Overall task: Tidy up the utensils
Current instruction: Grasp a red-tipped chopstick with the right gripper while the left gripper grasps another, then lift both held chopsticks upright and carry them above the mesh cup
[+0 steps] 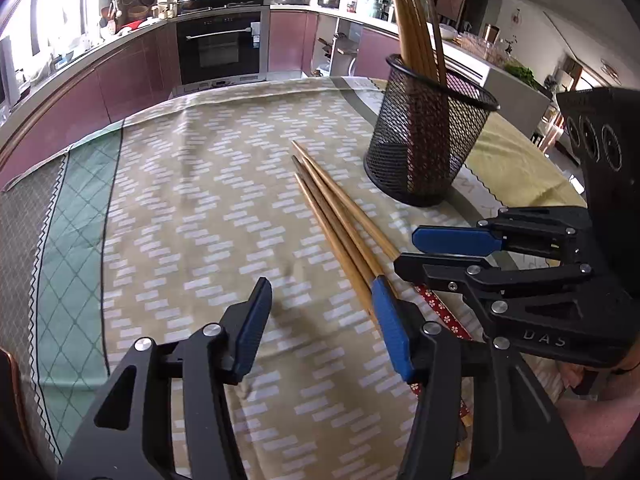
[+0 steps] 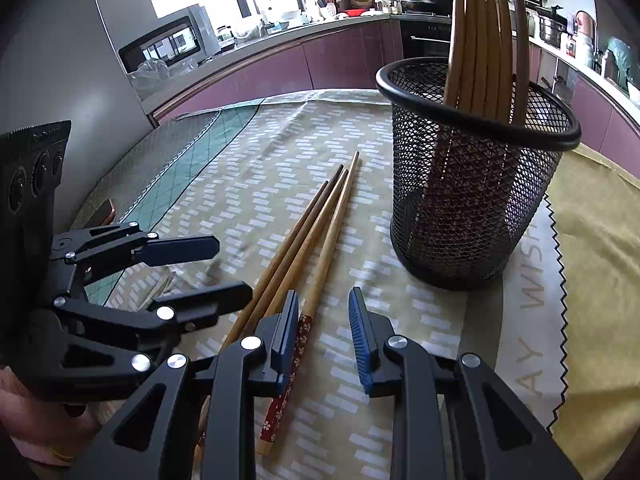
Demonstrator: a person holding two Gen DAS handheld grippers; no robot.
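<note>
Left wrist view: left tongs (image 1: 320, 326) spread wide, holding nothing, low over the surface (image 1: 180, 208); their right pad sits against the thick ends of the loose chopsticks (image 1: 340, 224), likely lining up to straddle one. Three or four chopsticks lie bunched, tips pointing away toward the oven, just left of the mesh holder (image 1: 428, 136), so a lift-and-drop would be short. Holder stands upright with several chopsticks (image 1: 412, 28) already in it, leaning on the rim. Right tongs (image 1: 432, 250) come in from the right, parted, empty, pads near the same handle ends. Right wrist view: right tongs (image 2: 324, 338) partly open with nothing gripped, the left pad touching or just over the flower-patterned chopstick (image 2: 286, 380); can't tell if contact is made. Loose chopsticks (image 2: 304, 236) fan slightly at the tips, near the holder (image 2: 472, 184) but not touching it. Left tongs (image 2: 228, 270) are alongside, open, empty. My read: partway done, remaining sticks still need to go in the holder; crowded handle ends make grabbing a single one fiddly.
</note>
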